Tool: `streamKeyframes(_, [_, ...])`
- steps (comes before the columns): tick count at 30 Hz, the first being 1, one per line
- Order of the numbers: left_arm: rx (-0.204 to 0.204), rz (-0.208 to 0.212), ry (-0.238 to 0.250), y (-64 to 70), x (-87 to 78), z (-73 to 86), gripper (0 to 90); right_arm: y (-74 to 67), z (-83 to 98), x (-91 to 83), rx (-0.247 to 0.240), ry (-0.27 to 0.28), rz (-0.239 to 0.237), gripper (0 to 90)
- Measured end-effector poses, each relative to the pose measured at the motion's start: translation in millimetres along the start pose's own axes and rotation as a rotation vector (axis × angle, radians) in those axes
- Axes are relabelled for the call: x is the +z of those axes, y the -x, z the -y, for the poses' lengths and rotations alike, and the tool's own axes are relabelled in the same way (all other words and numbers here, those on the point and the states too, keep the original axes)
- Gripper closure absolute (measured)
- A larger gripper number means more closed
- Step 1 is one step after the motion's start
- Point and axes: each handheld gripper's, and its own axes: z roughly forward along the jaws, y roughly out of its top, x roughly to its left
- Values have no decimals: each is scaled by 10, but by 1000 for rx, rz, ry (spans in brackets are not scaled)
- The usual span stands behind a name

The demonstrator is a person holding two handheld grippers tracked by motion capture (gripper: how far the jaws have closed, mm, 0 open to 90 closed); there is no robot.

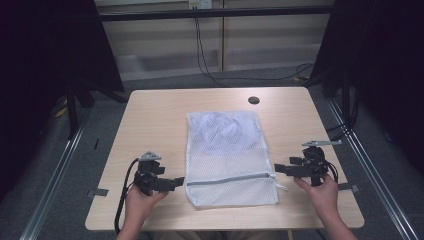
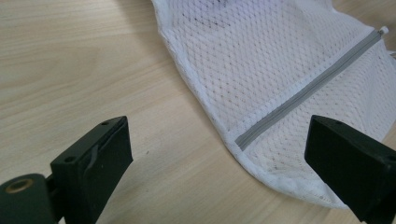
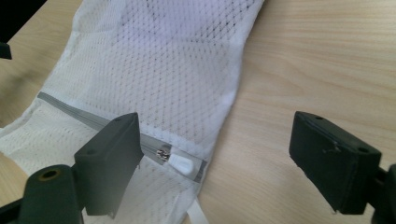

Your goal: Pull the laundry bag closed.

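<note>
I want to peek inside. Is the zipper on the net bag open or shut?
Shut. On the mesh bag, the grey zipper runs closed right across, with its white pull parked at the end.

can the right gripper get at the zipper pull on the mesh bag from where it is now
Probably yes. The right gripper has its jaws open, and the white zipper pull on the mesh laundry bag lies uncovered just ahead, nothing between.

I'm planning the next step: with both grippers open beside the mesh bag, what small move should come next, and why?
Probably ease the right gripper onto the zipper pull and close on it. The zipper looks fully shut, the pull lies just ahead of the open jaws, and the left gripper is by the bag to steady it.
</note>
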Motion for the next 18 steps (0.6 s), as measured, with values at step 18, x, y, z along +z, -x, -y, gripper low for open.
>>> streamKeyframes(18, [-28,-29,50,-270,-201,93,67,120,8,-66,-45,17,35,163])
